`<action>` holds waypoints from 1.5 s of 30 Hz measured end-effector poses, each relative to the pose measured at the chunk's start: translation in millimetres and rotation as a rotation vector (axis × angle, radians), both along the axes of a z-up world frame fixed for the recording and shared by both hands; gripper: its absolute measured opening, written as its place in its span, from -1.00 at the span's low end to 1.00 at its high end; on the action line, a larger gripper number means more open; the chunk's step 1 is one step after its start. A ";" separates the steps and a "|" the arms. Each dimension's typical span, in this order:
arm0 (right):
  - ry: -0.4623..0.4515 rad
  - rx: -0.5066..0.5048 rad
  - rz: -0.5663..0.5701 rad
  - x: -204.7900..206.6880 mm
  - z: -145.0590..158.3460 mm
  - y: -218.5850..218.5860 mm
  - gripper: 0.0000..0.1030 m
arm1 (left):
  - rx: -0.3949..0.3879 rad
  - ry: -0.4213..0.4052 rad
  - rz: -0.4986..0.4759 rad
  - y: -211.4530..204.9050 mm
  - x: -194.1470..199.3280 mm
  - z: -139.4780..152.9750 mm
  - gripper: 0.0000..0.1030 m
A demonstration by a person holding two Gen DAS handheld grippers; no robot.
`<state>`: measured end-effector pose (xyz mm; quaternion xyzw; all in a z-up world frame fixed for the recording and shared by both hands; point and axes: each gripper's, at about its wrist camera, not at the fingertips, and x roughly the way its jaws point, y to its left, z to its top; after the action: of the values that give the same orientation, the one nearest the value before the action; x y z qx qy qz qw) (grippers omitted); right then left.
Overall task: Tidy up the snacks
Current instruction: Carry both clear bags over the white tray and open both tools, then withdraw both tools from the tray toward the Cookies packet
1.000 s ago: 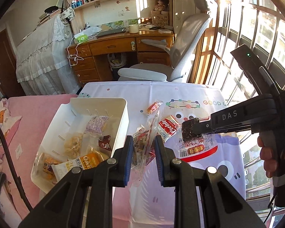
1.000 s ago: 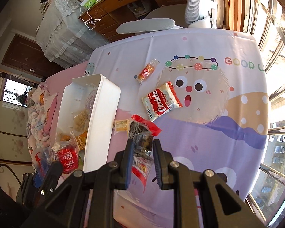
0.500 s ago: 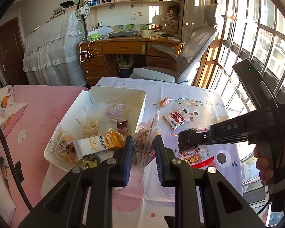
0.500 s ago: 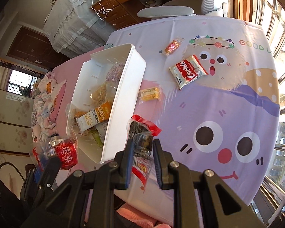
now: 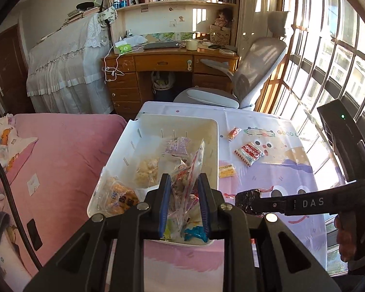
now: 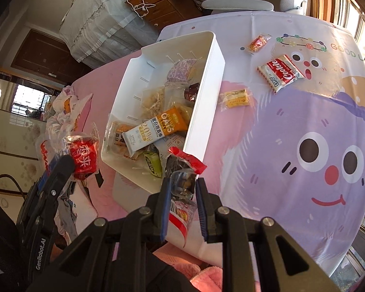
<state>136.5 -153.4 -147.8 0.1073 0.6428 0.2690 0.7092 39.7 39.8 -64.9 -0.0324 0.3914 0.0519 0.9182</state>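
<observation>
Where cartoon cloth [image 6: 292, 126] shows, cookie pack [image 6: 281, 73] beside white bin [image 6: 206, 92]

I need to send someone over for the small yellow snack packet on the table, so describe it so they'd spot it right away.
Start at the table with the cartoon tablecloth and find the white bin standing on it. The yellow packet lies flat on the cloth just outside the bin's long side wall, apart from it. It is the only yellow one, smaller than the red-and-white cookie pack farther out.

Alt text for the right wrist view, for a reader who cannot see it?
The right gripper pinches a clear snack bag beside a white bin full of snacks. Three packets lie on the cartoon tablecloth; the left gripper holds a red packet.
</observation>
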 end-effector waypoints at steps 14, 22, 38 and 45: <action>-0.020 0.011 -0.128 -4.2 -5.7 67.9 -0.61 | -0.044 0.008 -0.180 81.5 50.9 -4.9 -0.60; 0.009 0.011 -0.219 -5.4 -23.0 88.6 -0.52 | -0.063 0.062 -0.302 97.8 71.9 -21.8 -0.37; 0.008 -0.002 -0.310 -21.8 -26.6 71.0 -0.22 | -0.066 0.133 -0.391 76.8 74.1 -36.7 0.45; 0.023 -0.012 -0.334 -30.2 -28.9 42.3 -0.21 | -0.071 0.169 -0.403 51.2 71.1 -38.4 0.47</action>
<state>106.3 -111.1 -176.7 0.2115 0.6259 0.1423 0.7371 110.8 91.0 -103.3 0.0185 0.4671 -0.1439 0.8722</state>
